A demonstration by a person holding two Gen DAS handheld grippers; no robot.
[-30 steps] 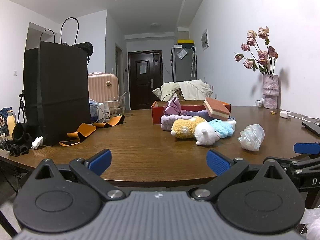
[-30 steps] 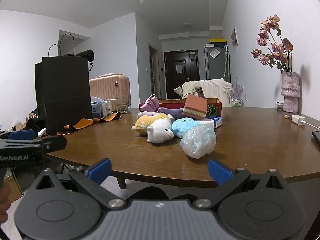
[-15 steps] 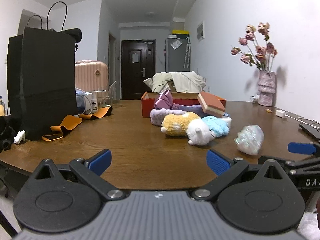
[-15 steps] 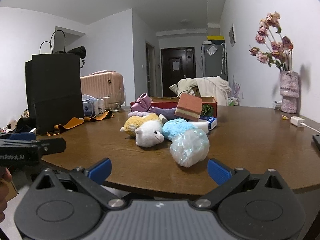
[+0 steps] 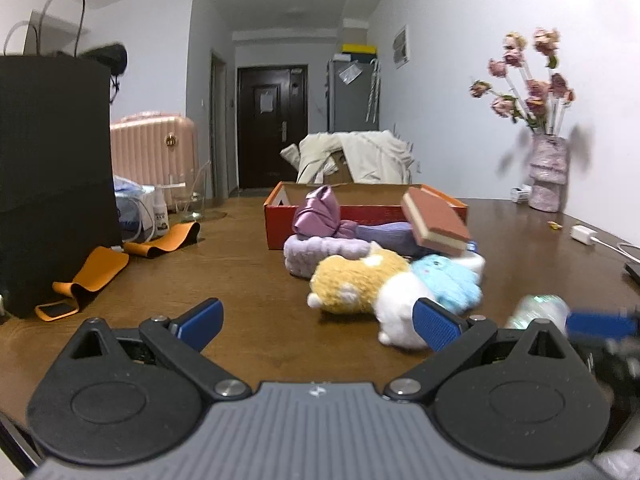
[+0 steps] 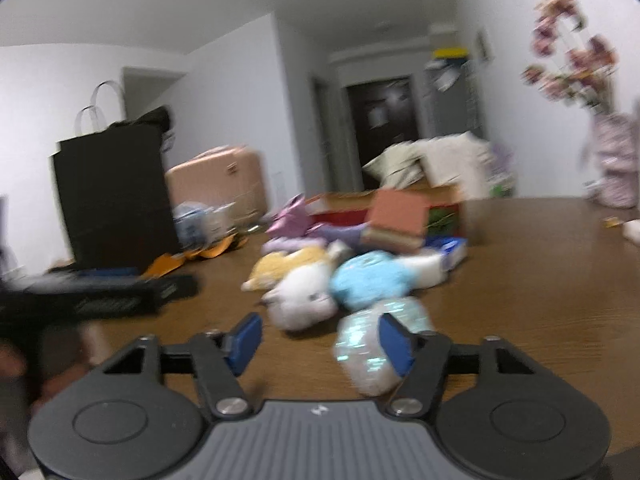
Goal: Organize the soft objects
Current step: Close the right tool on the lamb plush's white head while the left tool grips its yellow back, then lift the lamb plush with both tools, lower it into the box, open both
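A pile of soft things lies on the brown table (image 5: 248, 280): a yellow plush (image 5: 356, 284), a white plush (image 5: 400, 316), a blue plush (image 5: 452, 280), a lilac headband (image 5: 320, 252), a purple satin bow (image 5: 316, 216) and a sponge block (image 5: 436, 220) leaning on a red box (image 5: 360, 212). My left gripper (image 5: 318, 320) is open and empty, just short of the yellow and white plush. My right gripper (image 6: 320, 338) is open, its right finger beside a shiny crinkled bundle (image 6: 376, 344). The white plush (image 6: 304, 304) and blue plush (image 6: 368, 280) lie just beyond. The right wrist view is blurred.
A tall black paper bag (image 5: 52, 176) and an orange strap (image 5: 100, 268) stand at the left. A vase of dried roses (image 5: 546, 172) stands at the far right, with a white charger (image 5: 584, 236) near it. A pink suitcase (image 5: 156, 152) is behind the table.
Both grippers have moved forward over the table towards the pile. The right gripper has come up to the shiny bundle and its jaws have narrowed somewhat.
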